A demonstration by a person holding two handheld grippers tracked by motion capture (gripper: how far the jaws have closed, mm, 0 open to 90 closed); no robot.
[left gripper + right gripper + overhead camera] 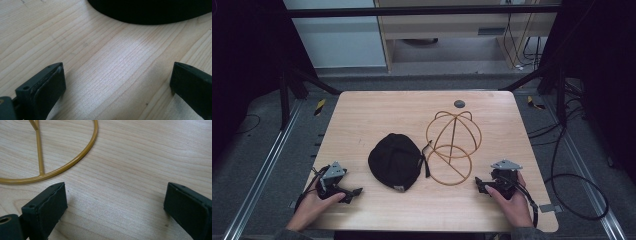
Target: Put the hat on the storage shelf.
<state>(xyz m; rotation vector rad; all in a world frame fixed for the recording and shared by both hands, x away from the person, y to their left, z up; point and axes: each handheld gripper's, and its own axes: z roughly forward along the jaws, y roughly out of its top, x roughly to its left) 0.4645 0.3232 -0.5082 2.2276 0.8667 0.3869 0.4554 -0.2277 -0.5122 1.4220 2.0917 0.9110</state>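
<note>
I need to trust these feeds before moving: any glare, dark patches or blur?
High view: surroundings dark, table evenly lit, black cap shows little detail. Left gripper view: pale sheen on the wood, cap a featureless black mass, near jaws soft. Right gripper view: even light, gold wire stand sharp.

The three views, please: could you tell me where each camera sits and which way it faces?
High view: above the person's side, looking forward and down on the table; both hands with left gripper and right gripper.
Left gripper view: along its open jaws toward the black cap.
Right gripper view: along its open jaws toward the gold wire stand.
The high view shares cap and stand.
</note>
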